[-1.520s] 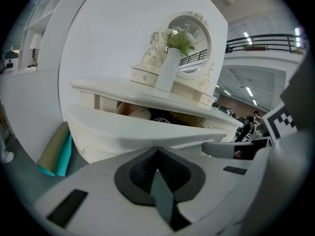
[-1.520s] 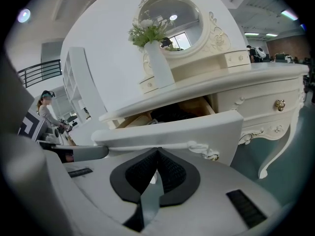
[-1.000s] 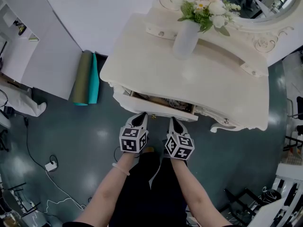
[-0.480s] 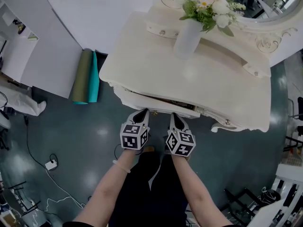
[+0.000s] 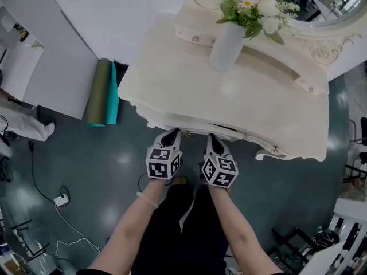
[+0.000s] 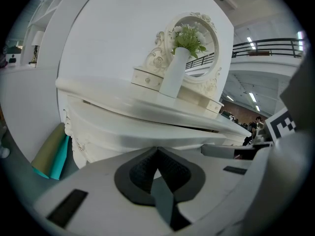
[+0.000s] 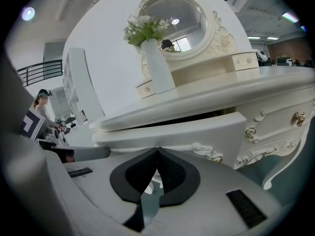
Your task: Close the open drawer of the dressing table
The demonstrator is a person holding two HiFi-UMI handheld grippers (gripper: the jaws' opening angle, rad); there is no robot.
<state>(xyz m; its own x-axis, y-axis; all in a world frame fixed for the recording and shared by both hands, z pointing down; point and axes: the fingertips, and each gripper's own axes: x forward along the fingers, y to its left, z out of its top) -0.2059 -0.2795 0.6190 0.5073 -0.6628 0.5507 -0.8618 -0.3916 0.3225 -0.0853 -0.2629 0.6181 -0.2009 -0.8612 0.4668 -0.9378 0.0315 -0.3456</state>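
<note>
Now the left tongs [image 5: 171,134] and right tongs [image 5: 211,138], jaws together and holding nothing, are pressing the cream carved drawer [image 7: 187,132] at mid-frame, nearly home under the cream worktop [image 5: 189,79]. Uneven pushing could be skewing it (a dark gap [image 7: 197,116] is showing), jolting the tall white flower vase [image 5: 225,46].

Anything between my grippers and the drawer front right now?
Nothing: each gripper view shows the left gripper and right gripper, both shut, right up against the drawer front.
</note>
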